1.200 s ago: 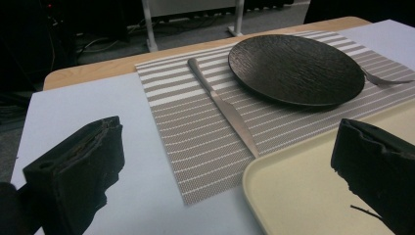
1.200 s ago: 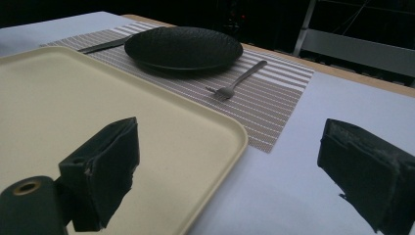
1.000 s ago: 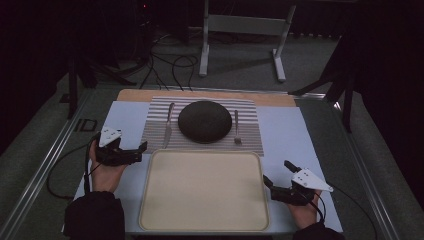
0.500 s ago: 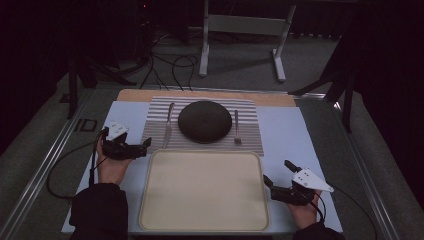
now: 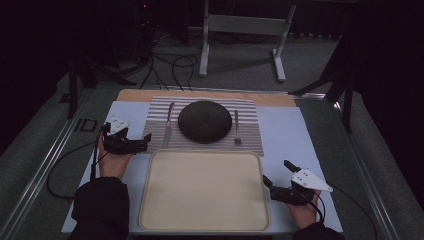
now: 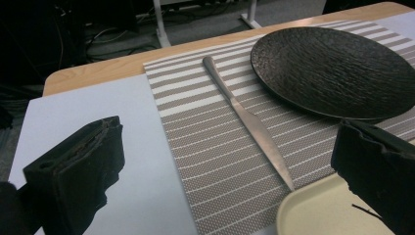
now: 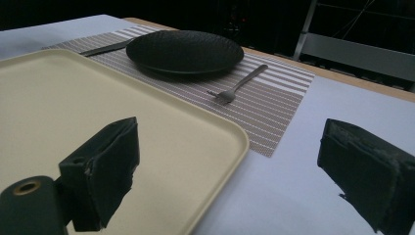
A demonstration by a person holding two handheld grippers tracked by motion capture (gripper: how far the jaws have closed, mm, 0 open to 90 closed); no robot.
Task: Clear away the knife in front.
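A dark textured plate [image 5: 205, 121] [image 6: 337, 68] [image 7: 185, 50] sits on a striped placemat [image 5: 250, 134], with a knife [image 5: 168, 125] [image 6: 247, 119] to its left and a fork [image 5: 237, 127] [image 7: 238, 85] to its right. A cream tray [image 5: 204, 190] [image 7: 58, 107] lies in front of the mat. My left gripper [image 5: 142, 146] [image 6: 230, 166] is open, low over the table left of the knife's blade end, with nothing between its jaws. My right gripper [image 5: 272, 185] [image 7: 235, 166] is open beside the tray's right edge, straddling the tray's corner [image 7: 230, 137].
The table is covered by a pale blue sheet [image 5: 285, 125] with a wooden strip [image 5: 150, 94] along the far edge. Cables [image 5: 65, 165] trail off the left side. A metal stand [image 5: 240, 30] and floor cables lie beyond the table.
My left gripper has moved to the right, toward the knife and placemat. The right gripper has stayed in place.
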